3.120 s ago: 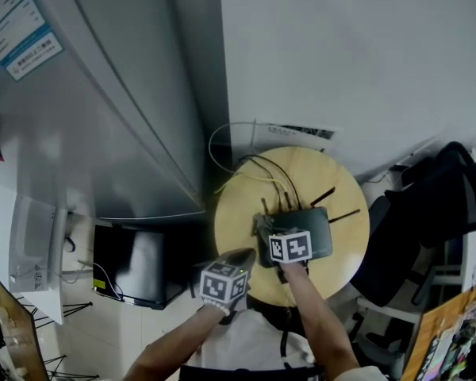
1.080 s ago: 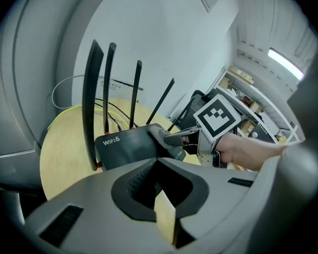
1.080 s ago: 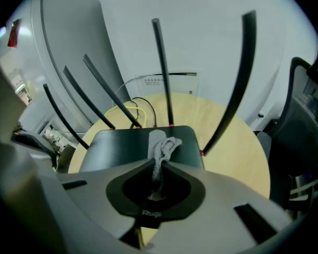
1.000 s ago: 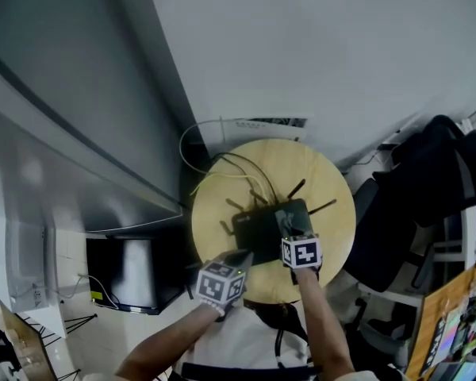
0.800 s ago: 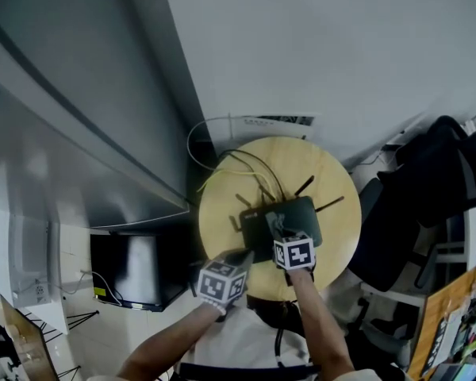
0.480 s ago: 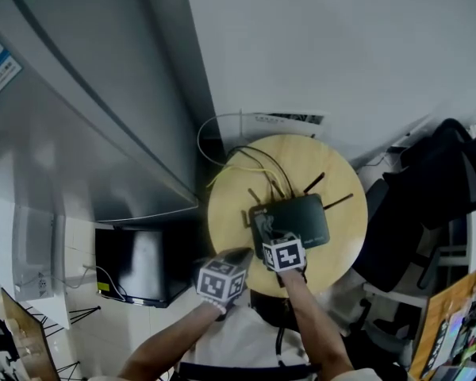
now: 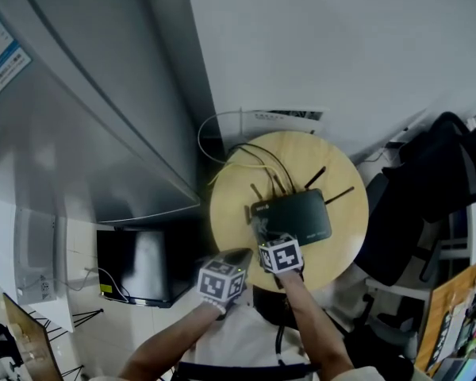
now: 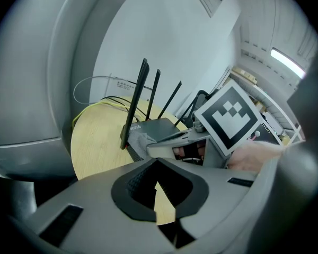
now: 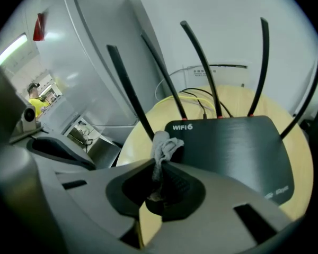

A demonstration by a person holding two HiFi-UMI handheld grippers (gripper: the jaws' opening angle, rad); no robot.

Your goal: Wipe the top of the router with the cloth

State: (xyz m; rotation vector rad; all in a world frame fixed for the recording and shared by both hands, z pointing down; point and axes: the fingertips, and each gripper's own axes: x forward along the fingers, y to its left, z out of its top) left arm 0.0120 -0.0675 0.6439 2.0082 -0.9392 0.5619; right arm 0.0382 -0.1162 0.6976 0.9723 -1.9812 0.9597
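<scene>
1. The left gripper (image 7: 239, 257) hangs nearest the person, off the near edge of the round wooden table (image 7: 345, 248). In the left gripper view its jaws are closed tip to tip with nothing between them.
2. Just beyond it, the right gripper (image 9: 160, 168) has its jaws pinched on a grey cloth (image 9: 164, 143). A small bunched wad sticks out past the tips.
3. That wad sits at the near left corner of the router (image 9: 236, 148), by the white print, and looks to be touching the top there. The rest of the dark top is bare.
4. The cloth is soft, limp and light, so only the short wad near the jaws can press. I judge that a low, flat pass will wipe better than a dab with the tip.
5. The router looks like a light plastic box with a smooth brushed lid, so it may slide on the table under a push. If it needs steadying, the body's near edge is the place to hold.
6. The thin antennas (image 9: 201, 62) stand up along the back edge. They would bend or tip easily, so strokes should stop short of them.
7. Behind the router, black and yellow cables (image 7: 250, 159) loop off the table toward the white wall
</scene>
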